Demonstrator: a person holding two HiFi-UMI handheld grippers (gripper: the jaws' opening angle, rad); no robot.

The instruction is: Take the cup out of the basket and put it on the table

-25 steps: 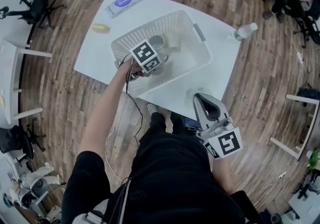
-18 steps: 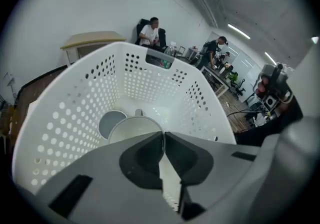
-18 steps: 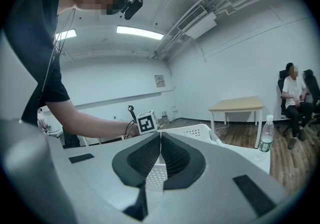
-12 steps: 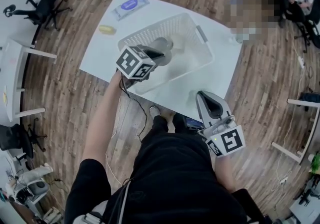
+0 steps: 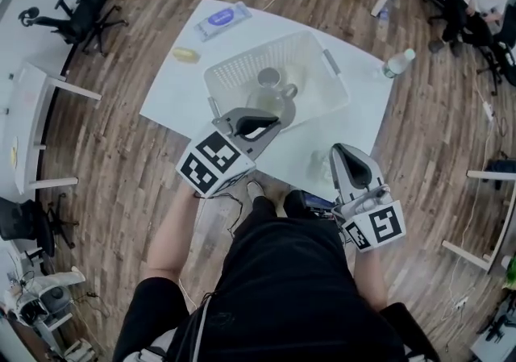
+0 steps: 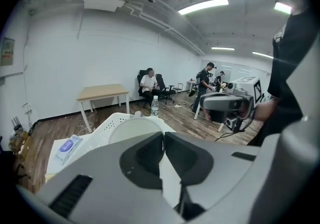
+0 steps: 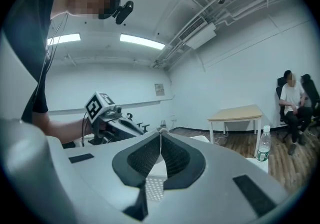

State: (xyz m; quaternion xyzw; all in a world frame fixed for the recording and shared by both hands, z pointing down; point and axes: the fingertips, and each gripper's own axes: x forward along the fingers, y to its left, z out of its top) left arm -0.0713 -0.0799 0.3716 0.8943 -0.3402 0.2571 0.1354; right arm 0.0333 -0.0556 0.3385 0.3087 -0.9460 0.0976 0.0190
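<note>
While your left gripper (image 5: 272,121) hangs above the near side of the white basket (image 5: 230,78), its fingers are pinched on the wall of the pale cup (image 5: 271,102). In the left gripper view, the cup's rounded rim rises just beyond the fingertips. The cup appears lifted, seen over the basket's near wall and not resting on the table (image 5: 179,93). A grey round vessel (image 5: 268,76) sits deeper in the basket.

Bare tabletop lies to the basket's left, between it and a small yellow object (image 5: 186,55). There is also a bare strip between the basket and the table's near edge. A wipes pack (image 5: 223,18) lies at the far corner, and a bottle (image 5: 398,63) stands at the right edge. Your right gripper (image 5: 343,152) is closed on nothing, held at the near edge, well apart from the cup.
</note>
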